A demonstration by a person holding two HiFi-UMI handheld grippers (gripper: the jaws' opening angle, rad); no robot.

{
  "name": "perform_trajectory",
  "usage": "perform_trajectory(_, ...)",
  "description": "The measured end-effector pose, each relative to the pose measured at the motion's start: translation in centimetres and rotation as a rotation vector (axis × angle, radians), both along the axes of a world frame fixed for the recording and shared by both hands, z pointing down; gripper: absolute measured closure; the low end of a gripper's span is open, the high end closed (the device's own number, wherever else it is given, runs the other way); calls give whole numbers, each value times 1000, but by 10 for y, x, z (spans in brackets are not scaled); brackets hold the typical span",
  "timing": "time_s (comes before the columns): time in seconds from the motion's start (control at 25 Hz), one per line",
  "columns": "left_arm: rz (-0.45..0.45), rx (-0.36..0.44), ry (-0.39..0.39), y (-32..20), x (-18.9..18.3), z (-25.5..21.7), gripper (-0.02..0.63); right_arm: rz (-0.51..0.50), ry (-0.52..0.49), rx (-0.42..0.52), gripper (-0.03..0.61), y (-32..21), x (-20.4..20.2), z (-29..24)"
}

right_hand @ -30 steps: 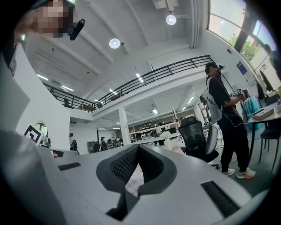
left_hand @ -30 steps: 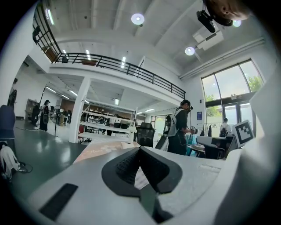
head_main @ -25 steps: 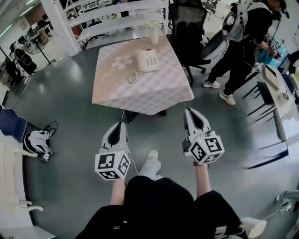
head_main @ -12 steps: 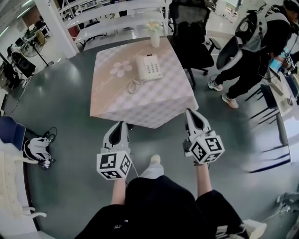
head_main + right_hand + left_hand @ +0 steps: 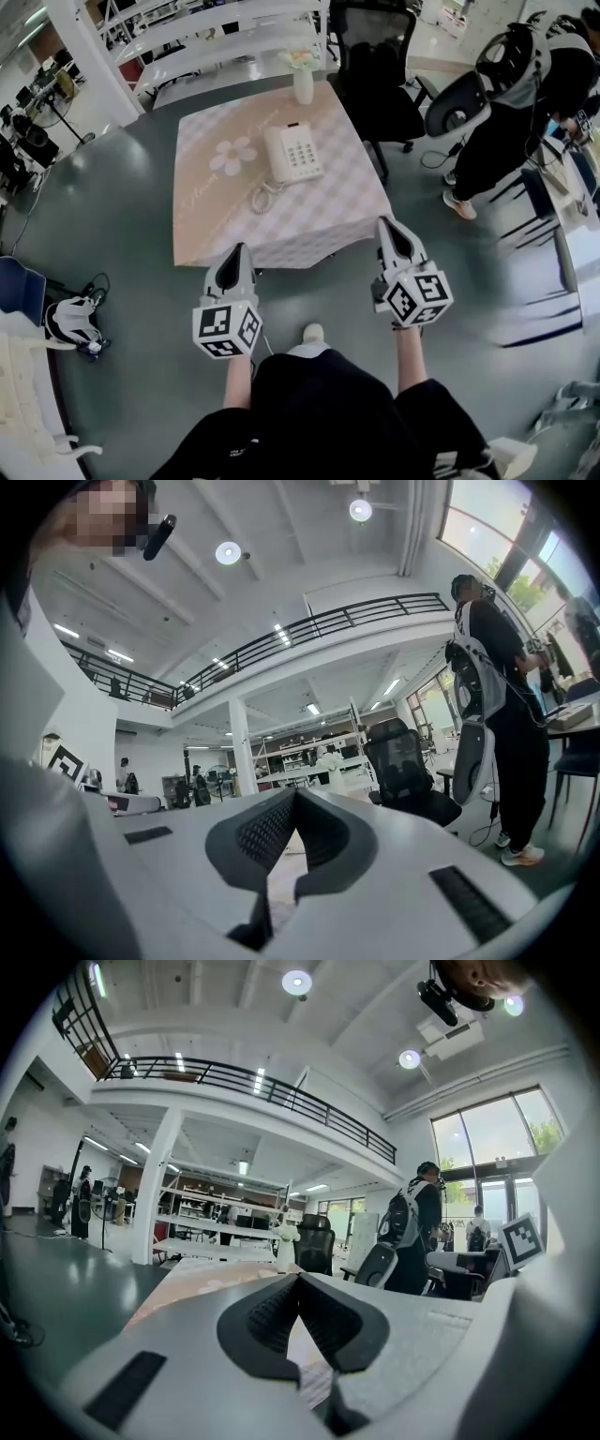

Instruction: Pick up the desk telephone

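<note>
Two closed, empty units, left tool (image 5: 239, 251) and right tool (image 5: 386, 225), held just short of the counter's (image 5: 208, 225) near edge, probably because the desk telephone (image 5: 292, 153) sits mid-counter, beyond reach.

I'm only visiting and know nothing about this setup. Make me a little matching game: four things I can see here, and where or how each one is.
Things:
1. desk telephone
2. vase
3. black office chair
4. left tongs

Places or states:
A. on the floor, beyond the far right corner of the table
B. shut, holding nothing, at the table's near side
C. near the middle of the tabletop
D. at the table's far edge

Pairs: 1-C, 2-D, 3-A, 4-B.
</note>
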State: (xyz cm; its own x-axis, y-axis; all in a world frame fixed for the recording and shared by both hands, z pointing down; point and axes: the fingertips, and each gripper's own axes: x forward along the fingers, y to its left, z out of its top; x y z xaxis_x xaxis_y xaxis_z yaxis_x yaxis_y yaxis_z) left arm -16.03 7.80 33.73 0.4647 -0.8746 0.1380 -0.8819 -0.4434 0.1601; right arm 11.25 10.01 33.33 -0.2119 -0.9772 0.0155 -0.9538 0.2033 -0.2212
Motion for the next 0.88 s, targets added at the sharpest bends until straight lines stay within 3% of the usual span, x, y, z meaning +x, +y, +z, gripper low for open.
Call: perform_trajectory(0.88,45,-85,-34,-84,26,30,615,-17,-15,-60,586,-90,4,22)
